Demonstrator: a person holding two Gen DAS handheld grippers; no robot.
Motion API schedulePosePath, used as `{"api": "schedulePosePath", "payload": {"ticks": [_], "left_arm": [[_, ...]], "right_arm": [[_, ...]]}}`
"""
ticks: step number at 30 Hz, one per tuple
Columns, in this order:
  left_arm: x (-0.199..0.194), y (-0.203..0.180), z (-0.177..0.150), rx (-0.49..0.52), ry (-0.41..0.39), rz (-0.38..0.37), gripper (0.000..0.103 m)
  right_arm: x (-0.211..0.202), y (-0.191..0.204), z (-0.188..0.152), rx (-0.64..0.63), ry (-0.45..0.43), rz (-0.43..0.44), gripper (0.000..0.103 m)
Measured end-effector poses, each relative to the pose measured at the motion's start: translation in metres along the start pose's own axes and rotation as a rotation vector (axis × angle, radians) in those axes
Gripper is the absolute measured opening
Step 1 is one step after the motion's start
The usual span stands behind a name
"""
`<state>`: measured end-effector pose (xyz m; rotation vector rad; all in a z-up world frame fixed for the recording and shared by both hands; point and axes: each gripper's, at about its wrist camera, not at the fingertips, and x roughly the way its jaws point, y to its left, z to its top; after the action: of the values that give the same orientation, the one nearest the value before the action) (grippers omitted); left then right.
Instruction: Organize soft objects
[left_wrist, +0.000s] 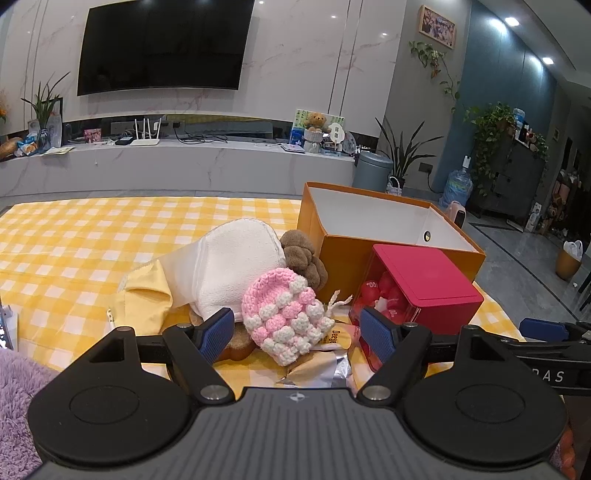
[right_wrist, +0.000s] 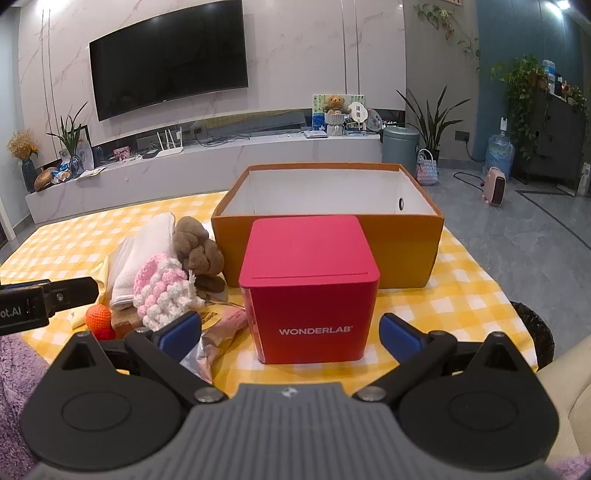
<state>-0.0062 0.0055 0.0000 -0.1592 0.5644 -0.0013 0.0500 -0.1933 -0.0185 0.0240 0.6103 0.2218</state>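
Note:
A pink and white crochet pouch (left_wrist: 286, 314) lies on the yellow checked cloth, just beyond my open left gripper (left_wrist: 299, 334), between its blue pads. Behind the pouch sit a folded white towel (left_wrist: 231, 266), a yellow cloth (left_wrist: 146, 295) and a brown plush toy (left_wrist: 304, 258). An empty orange box (left_wrist: 373, 229) stands at the back right. In the right wrist view my right gripper (right_wrist: 290, 334) is open, its fingers either side of a red WONDERLAB tin (right_wrist: 310, 284). The pouch (right_wrist: 162, 290), plush toy (right_wrist: 197, 249), towel (right_wrist: 142, 245) and orange box (right_wrist: 328, 221) show there too.
An orange knitted ball (right_wrist: 98, 316) and snack wrappers (right_wrist: 218, 325) lie near the pile. The red tin (left_wrist: 421, 284) stands in front of the orange box. Purple fluffy fabric (left_wrist: 16, 398) fills the lower left. A black bin (right_wrist: 533, 332) stands off the table's right edge.

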Motion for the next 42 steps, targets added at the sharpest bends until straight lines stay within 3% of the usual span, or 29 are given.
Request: {"api": "schedulePosePath", "payload": {"ticks": [37,42], "left_arm": [[0.0007,-0.0006,-0.0040,-0.005,0.018,-0.004,0.091],[0.0025,-0.0005,-0.0039,-0.010,0.053,-0.043,0.091]], "right_arm": [[0.0053,-0.0009,-0.0044,0.004,0.042,0.003,0.100],[0.0054,-0.0007,-0.0049,0.001,0.042,0.002,0.100]]}}
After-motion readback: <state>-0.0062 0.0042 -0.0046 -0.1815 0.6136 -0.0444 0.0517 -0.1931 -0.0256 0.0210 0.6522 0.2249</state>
